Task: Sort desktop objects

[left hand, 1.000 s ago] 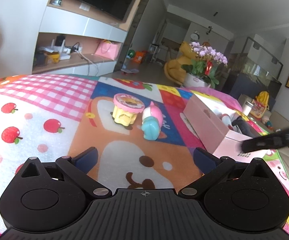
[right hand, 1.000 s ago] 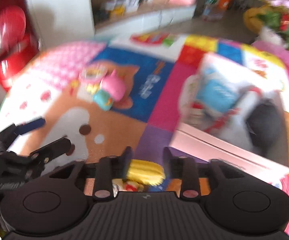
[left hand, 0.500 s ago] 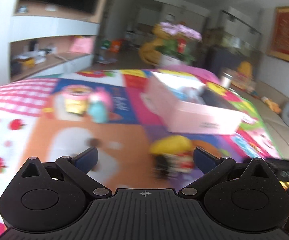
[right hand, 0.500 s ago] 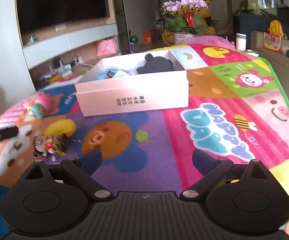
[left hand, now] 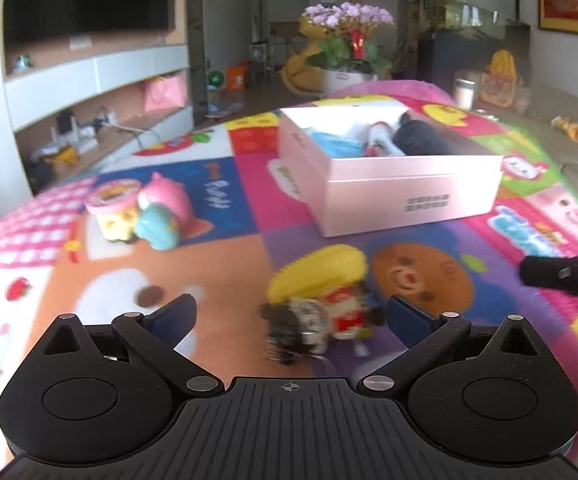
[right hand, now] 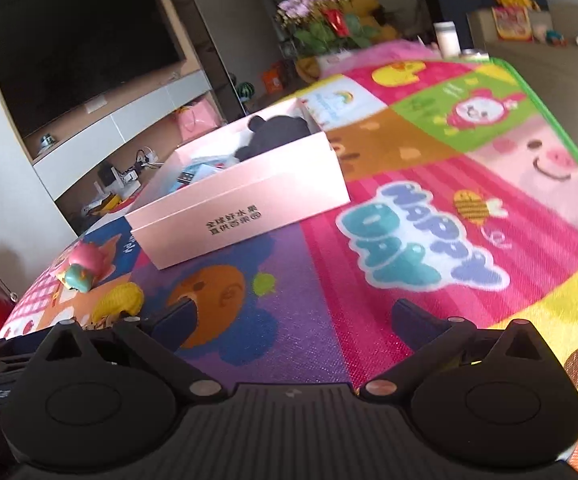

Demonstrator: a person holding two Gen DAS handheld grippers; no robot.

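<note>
A yellow-topped toy figure (left hand: 321,300) lies on the colourful mat between the fingertips of my open left gripper (left hand: 289,314), which is not closed on it. It also shows in the right wrist view (right hand: 117,304) at the left. A pink open box (left hand: 393,184) holds a dark plush and blue items; it also shows in the right wrist view (right hand: 241,208). A pink-lidded yellow toy (left hand: 113,212) and a pink and teal toy (left hand: 161,216) stand together at the left. My right gripper (right hand: 293,320) is open and empty over the mat.
The mat (right hand: 429,240) covers the tabletop, with a green edge at the right. A sofa (right hand: 549,64) lies beyond it. A TV unit with shelves (left hand: 89,80) and a flower pot (left hand: 345,48) stand behind the table.
My right gripper let go of the yellow-topped toy and drew back to the right. My left gripper swung right and closer, so the toy now lies between its fingers.
</note>
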